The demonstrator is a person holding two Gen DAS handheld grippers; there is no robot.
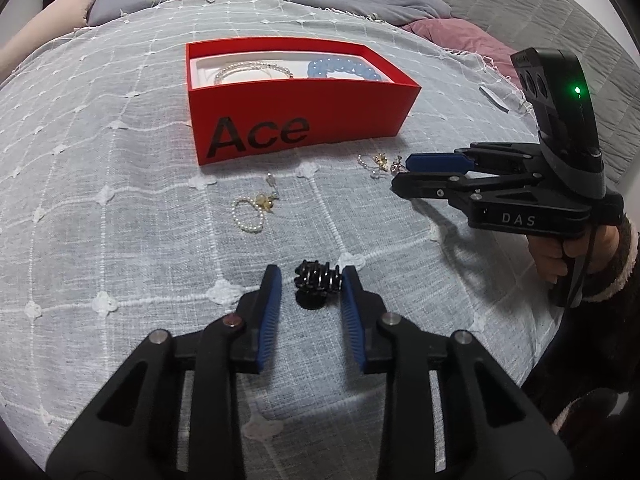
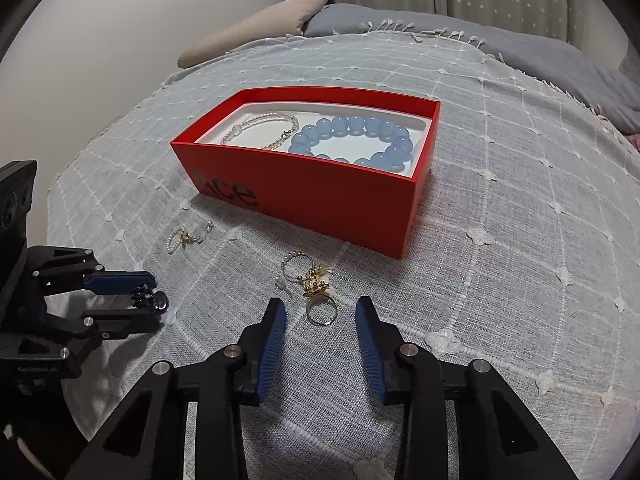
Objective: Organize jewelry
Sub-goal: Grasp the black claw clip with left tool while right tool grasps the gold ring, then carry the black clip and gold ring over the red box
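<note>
A black ridged ornament (image 1: 318, 280) lies on the grey checked bedspread between the fingers of my left gripper (image 1: 311, 280). The right pad is at its edge and a gap shows on the left, so the gripper is open. The right wrist view shows that gripper (image 2: 156, 298) with the ornament (image 2: 146, 298) in it. My right gripper (image 2: 320, 308) stands open around a gold ring (image 2: 321, 314) without touching it. A gold flower piece and a small bead ring (image 2: 296, 264) lie just beyond. The red "Ace" box (image 1: 296, 116) holds a blue bead bracelet (image 2: 352, 140) and a pearl strand (image 2: 264, 128).
A small pearl loop with a gold charm (image 1: 252, 212) lies loose in front of the box. A hand in a fuzzy sleeve (image 1: 560, 256) holds the right gripper (image 1: 400, 174). Pillows (image 2: 260, 24) and a grey quilt (image 1: 560, 20) line the far edge of the bed.
</note>
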